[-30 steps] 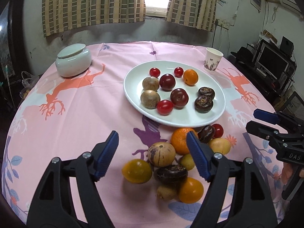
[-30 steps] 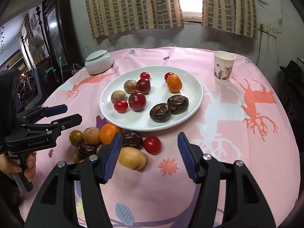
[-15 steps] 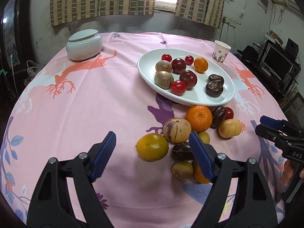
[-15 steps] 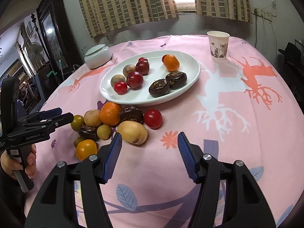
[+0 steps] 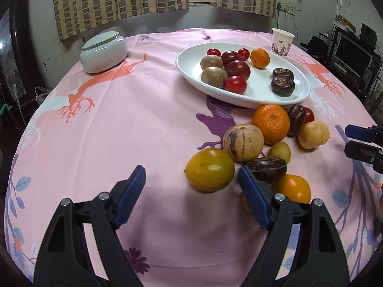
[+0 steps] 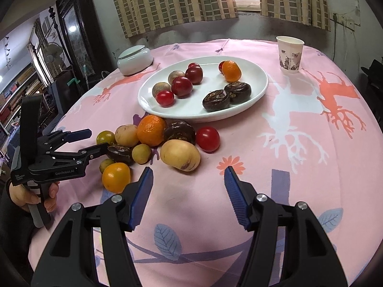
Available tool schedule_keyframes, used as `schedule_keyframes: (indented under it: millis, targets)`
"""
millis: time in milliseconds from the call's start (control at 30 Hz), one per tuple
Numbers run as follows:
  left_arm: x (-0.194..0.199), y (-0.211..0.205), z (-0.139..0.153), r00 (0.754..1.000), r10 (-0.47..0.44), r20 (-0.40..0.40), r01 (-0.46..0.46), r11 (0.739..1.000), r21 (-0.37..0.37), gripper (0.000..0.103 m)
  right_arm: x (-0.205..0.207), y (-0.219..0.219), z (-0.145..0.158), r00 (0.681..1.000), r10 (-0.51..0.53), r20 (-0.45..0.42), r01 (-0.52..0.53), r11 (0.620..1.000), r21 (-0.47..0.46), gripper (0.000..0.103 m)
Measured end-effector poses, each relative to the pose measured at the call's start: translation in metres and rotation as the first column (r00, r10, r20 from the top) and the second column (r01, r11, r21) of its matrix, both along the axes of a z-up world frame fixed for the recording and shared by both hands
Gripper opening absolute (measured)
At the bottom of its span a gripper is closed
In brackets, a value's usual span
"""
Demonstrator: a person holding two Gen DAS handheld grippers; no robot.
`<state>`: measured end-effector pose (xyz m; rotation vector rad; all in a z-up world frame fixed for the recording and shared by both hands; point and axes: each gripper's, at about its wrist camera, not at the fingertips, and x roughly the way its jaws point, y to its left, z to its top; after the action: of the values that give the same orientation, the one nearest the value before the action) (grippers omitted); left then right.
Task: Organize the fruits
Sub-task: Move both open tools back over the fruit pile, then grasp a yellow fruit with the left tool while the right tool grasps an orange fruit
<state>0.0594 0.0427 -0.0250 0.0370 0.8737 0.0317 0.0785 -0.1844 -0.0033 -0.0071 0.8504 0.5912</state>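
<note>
A white oval plate (image 5: 239, 100) (image 6: 191, 117) holds red plums, cherry tomatoes, a small orange and two dark water chestnuts. In front of it a loose pile lies on the pink cloth. The pile includes a yellow-orange fruit (image 5: 210, 169), a striped tan fruit (image 5: 243, 142), a mandarin (image 5: 270, 123) (image 6: 152, 130), a tan fruit (image 6: 180, 155) and a red tomato (image 6: 207, 139). My left gripper (image 5: 191, 171) (image 6: 97, 140) is open, its jaws astride the yellow-orange fruit without touching it. My right gripper (image 6: 188, 170) (image 5: 347, 140) is open just short of the tan fruit.
A lidded white ceramic jar (image 5: 104, 51) stands at the back left and a paper cup (image 5: 282, 41) (image 6: 289, 55) at the back right. The round table's edge curves away on all sides. A hand (image 6: 28, 196) grips the left tool's handle.
Both grippers have come down and closer to the loose pile. The left jaws now stand a little wider, with the yellow-orange fruit between them.
</note>
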Motion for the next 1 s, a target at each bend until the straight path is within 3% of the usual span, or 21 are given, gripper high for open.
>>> schedule_keyframes:
  millis: [233,433,533,567,600,667,800,1000]
  targets:
    - [0.006,0.0,-0.009,1.0,-0.006,-0.01,0.006,1.0,0.022,0.081,-0.002,0.006,-0.004,1.0,0.024,-0.01,-0.024,1.0,-0.012,0.062]
    - [0.019,0.014,-0.012,0.999,0.029,-0.027,-0.031,0.996,-0.08,0.082,-0.007,0.017,-0.01,0.998,0.052,-0.019,-0.052,0.998,-0.046,0.062]
    - [0.021,0.013,-0.013,1.0,0.017,-0.024,-0.019,0.994,-0.11,0.069,-0.01,0.025,-0.012,0.997,0.071,-0.018,-0.072,0.995,-0.068,0.062]
    - [0.021,0.01,-0.012,1.0,-0.007,-0.017,0.005,0.994,-0.109,0.049,-0.012,0.028,-0.012,0.997,0.081,-0.017,-0.082,0.994,-0.075,0.062]
    - [0.021,0.005,-0.012,1.0,-0.018,-0.016,0.016,0.996,-0.09,0.041,-0.015,0.032,-0.012,0.995,0.099,-0.015,-0.1,0.992,-0.082,0.062]
    - [0.02,0.002,-0.012,1.0,-0.019,-0.016,0.018,0.997,-0.07,0.041,-0.021,0.04,-0.009,0.992,0.128,0.001,-0.127,0.988,-0.085,0.062]
    - [0.019,0.006,-0.011,1.0,-0.015,-0.018,0.013,0.995,-0.103,0.041,-0.029,0.054,-0.006,0.986,0.167,0.023,-0.164,0.981,-0.109,0.062]
    - [0.019,0.006,-0.011,1.0,-0.015,-0.018,0.013,0.994,-0.108,0.042,-0.032,0.079,-0.012,0.976,0.216,0.004,-0.213,0.966,-0.146,0.062]
